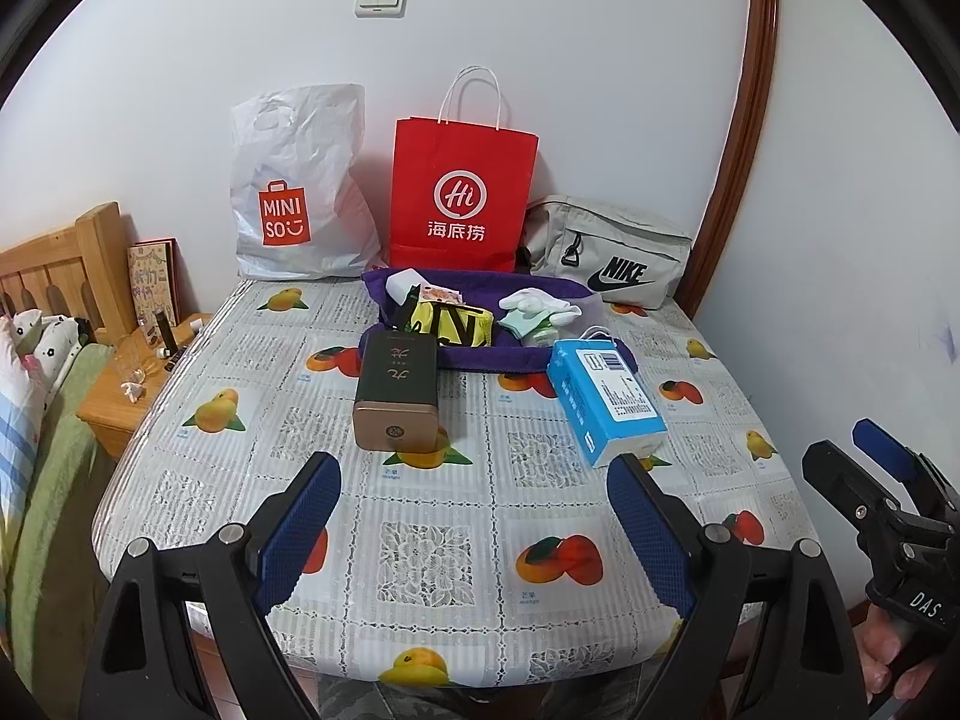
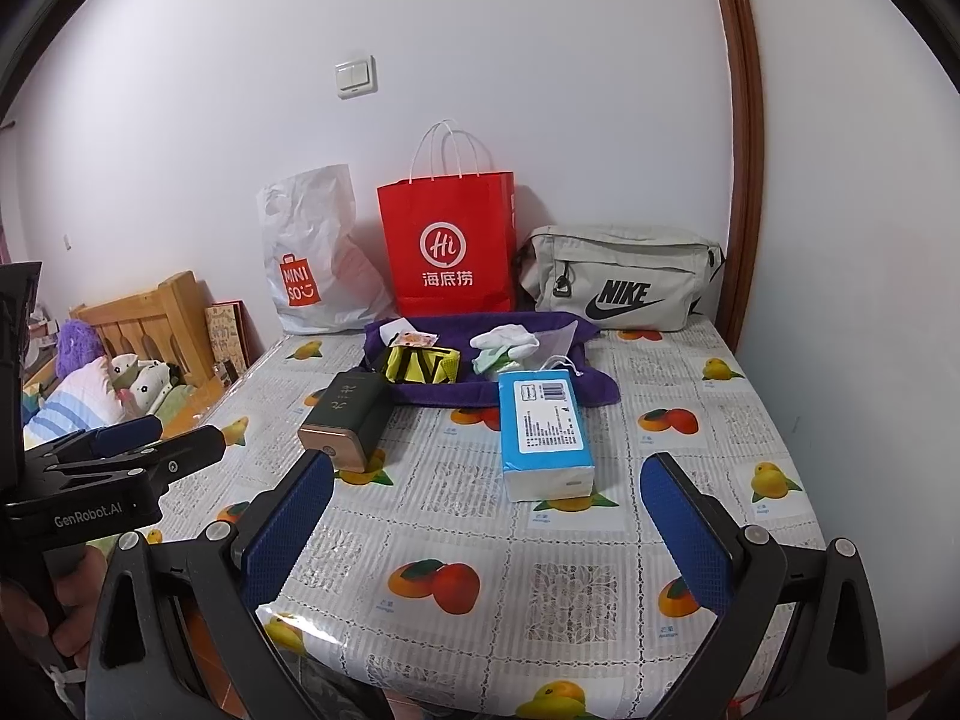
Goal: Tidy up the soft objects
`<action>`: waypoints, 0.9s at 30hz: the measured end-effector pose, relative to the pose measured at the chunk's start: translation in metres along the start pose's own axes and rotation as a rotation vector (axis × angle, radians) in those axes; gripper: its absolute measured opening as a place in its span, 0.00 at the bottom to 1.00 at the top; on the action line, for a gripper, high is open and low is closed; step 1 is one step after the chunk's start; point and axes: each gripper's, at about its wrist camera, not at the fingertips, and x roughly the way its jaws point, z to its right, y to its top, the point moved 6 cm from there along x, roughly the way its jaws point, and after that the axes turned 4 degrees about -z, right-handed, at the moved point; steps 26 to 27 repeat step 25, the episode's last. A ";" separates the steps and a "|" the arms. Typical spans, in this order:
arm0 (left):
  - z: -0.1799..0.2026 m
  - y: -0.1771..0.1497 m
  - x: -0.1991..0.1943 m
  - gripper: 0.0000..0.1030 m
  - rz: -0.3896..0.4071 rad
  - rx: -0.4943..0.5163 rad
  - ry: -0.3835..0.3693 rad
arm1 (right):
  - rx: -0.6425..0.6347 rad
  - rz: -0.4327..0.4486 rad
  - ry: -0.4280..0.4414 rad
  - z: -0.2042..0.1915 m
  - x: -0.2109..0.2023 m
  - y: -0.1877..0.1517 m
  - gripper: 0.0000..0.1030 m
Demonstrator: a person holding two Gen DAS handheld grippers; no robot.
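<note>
Both tongs hover over the near edge of the tabletop [image 1: 432, 564], spread wide, nothing between the fingers. Left tongs [image 1: 474, 510] and right tongs [image 2: 486, 516] sit side by side w/ bare patterned cloth ahead.

Landmark = purple cloth [image 1: 480, 354], lying at the far end of the tabletop, in front of the bags. The soft things sit on it: white socks [image 1: 540, 303] toward its right side, pale green fabric [image 1: 528, 327] touching them just nearer, yellow-black piece [image 1: 450, 324] at its middle. So the targets lie straight ahead of both tongs, well apart from them, across most of the tabletop.

Long axis of the purple cloth runs left-right, square to the reach. The socks' own axis is too small to tell.

Two things stand between the tongs and the cloth: dark tin [image 1: 396, 396], overlapping the cloth's near-left edge, long axis pointing toward the tongs; blue tissue pack [image 1: 606, 402] at the cloth's near-right corner, angled, also lengthwise toward the tongs. The gap between them is an open lane to the cloth's middle.

My read: right tongs are nearer the socks, left nearer the yellow-black piece, but the tissue pack sits right in the right-hand line, so come over it or via the lane.

Behind the cloth: white Miniso bag [image 1: 300, 192], red paper bag [image 1: 462, 192], grey Nike pouch [image 1: 612, 258] against the wall, so little room past the cloth. Tabletop's right edge is close to the wall.
</note>
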 end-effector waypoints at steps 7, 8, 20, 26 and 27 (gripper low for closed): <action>-0.002 0.001 0.000 0.88 0.001 -0.002 0.002 | 0.003 -0.001 0.001 0.000 0.000 0.000 0.98; -0.003 0.001 0.000 0.88 0.001 -0.003 0.002 | 0.003 -0.002 0.001 -0.001 0.001 0.000 0.98; -0.004 0.001 0.000 0.88 0.000 -0.004 0.000 | 0.001 -0.003 0.002 -0.001 0.001 -0.001 0.98; -0.005 0.003 0.003 0.88 0.002 -0.006 0.003 | 0.001 -0.014 0.002 -0.002 0.005 -0.002 0.98; -0.005 0.003 0.003 0.88 0.002 -0.006 0.003 | 0.001 -0.014 0.002 -0.002 0.005 -0.002 0.98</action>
